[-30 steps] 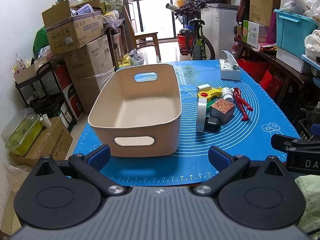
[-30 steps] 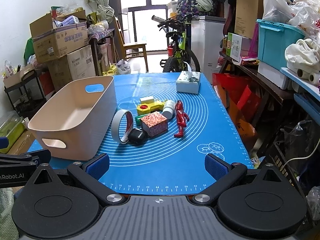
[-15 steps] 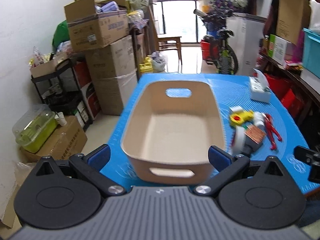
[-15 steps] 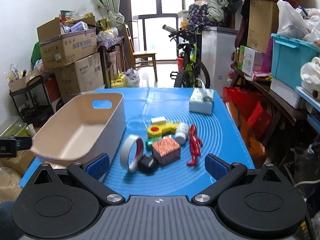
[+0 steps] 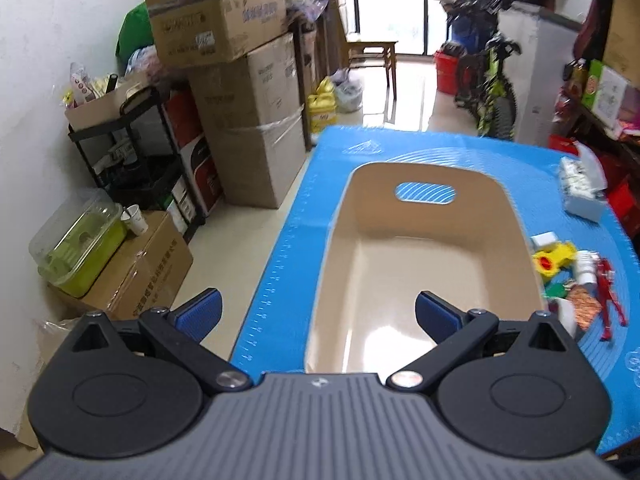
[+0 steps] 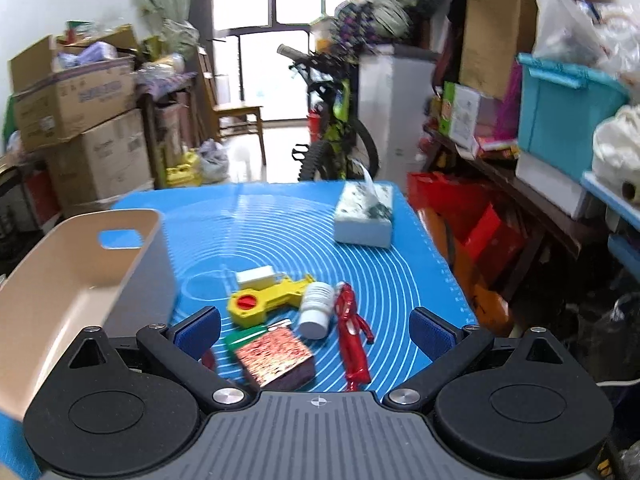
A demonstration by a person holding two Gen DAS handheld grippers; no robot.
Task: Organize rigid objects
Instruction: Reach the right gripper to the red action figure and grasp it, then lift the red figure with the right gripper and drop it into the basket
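Jaws, left gripper (image 5: 318, 314): spread wide, nothing between them.
Jaws, right gripper (image 6: 316, 330): also spread wide and holding nothing.
Beige bin (image 5: 426, 268): lay ahead of and below the left jaws, its near end under the right-hand pad (image 5: 434, 314); the left-hand pad hung outside its left wall, over the floor past the mat edge.
Small objects: clustered ahead of the right jaws, between the two pads' lines, just right of the bin.
Patterned block (image 6: 274, 354): nearest the right jaws, partly under the gripper body.
Red figure (image 6: 352, 336): just right of the block, lying lengthwise.
White bottle (image 6: 316, 310): on its side, beyond the block, touching the figure.
Yellow toy (image 6: 266, 300): farther ahead, with a white block (image 6: 256, 276) at its far side.
Tissue box (image 6: 364, 218): well beyond the cluster, ahead and to the right.
Blue mat (image 6: 280, 232): lay under everything.
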